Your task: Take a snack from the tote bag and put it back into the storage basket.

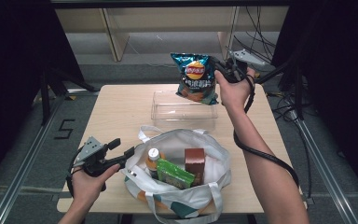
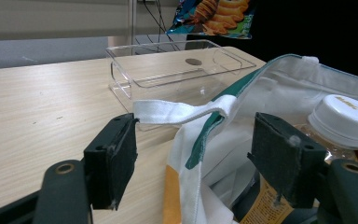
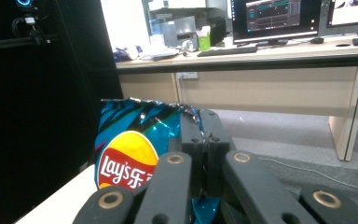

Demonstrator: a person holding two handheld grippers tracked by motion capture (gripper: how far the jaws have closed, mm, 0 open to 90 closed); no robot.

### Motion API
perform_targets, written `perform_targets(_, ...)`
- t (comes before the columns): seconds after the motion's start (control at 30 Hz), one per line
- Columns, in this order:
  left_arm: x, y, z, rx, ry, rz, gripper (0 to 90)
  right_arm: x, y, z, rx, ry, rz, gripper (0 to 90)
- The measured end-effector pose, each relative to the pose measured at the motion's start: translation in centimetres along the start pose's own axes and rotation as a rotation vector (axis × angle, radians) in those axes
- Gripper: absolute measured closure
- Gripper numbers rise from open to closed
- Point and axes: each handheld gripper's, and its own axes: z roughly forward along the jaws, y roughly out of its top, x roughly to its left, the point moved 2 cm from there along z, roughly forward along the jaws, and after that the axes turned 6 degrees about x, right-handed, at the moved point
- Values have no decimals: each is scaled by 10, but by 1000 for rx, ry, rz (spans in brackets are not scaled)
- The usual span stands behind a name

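On the wooden tabletop [image 1: 116, 112] stand two containers. The nearer one is a white cloth tote bag [image 1: 214, 161] with green and orange trim, its mouth gaping upward; inside it stand a bottle with a white cap [image 1: 153, 156], a green packet [image 1: 173, 172] lying tilted across the middle, and a brown box [image 1: 195, 164] standing upright to the right of the packet. In the left gripper view the bottle's white cap [image 2: 347, 114] shows just beyond the bag's rim, with a white strap [image 2: 177, 111] of the bag crossing in front. Farther back sits a clear plastic tray [image 1: 184, 112], rectangular and shallow, with nothing lying in it as far as the high view and the left gripper view tell. The chip bag [image 1: 196, 77], blue with a red and yellow logo, hangs in the air above the tray's far right corner, clear of the tabletop. The right claw [image 1: 223, 71] is clamped shut on the bag's right upper edge; in the right gripper view its jaws meet on the crinkled top seam of the chip bag [image 3: 130, 140], the rest of the bag hanging to the left of them. The left claw [image 1: 121, 148] rests at the tote bag's left rim with its jaws spread wide, the bag's edge between them but not pinched.
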Motion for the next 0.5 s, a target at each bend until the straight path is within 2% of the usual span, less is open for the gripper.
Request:
perform_targets(0.13,-1,0,1,-4,-5,0,306,-2,-1,3,-6,-7,0,900)
perform_targets(0.2,-1,0,0,2,4,1,306,-3,-2,4,3,1,-20,900)
perform_targets(0.23,0,0,0,3,3,2,306,-1,-1,6,-8,-9,25,900)
perform_targets(0.27,0,0,0,4,3,3,306,-3,-3,7,4,-10,11,900)
perform_targets(0.43,0,0,0,2,3,3,306,-3,-6,11,11,-11,15,900)
perform_targets(0.47,0,0,0,3,4,3,306,-4,-6,12,11,-5,-4,900)
perform_targets(0.5,0,0,0,4,3,3,306,-3,-6,13,9,-8,7,900)
